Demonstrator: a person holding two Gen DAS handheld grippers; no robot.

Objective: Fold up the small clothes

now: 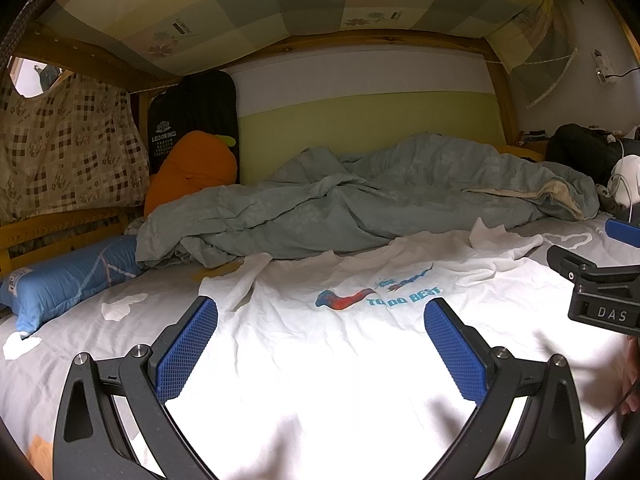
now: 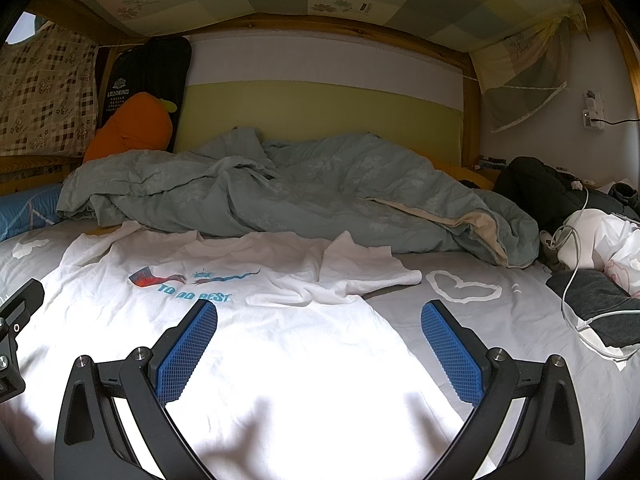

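— White cotton all under my tongs: the T-shirt (image 1: 360, 340) lies flat on the bed sheet (image 2: 520, 320), print side up, spread ahead of both pairs.

— Both tongs wide?

— Yes. My left gripper (image 1: 320, 350) and my right gripper (image 2: 319, 350) both gape, nothing between the blue pads, poised above the shirt's lower part.

— See the hem?

— No, glare bleaches the cloth nearest me, and my own frames cover it. The far sleeve (image 2: 368, 268) is crumpled over itself.

— Beyond it?

— A grey-green duvet (image 1: 360, 204) heaped behind the collar, hiding the mattress there. Right of my tongs, a tangle of white cable (image 2: 576, 280) over dark clothes; I can't make them out.
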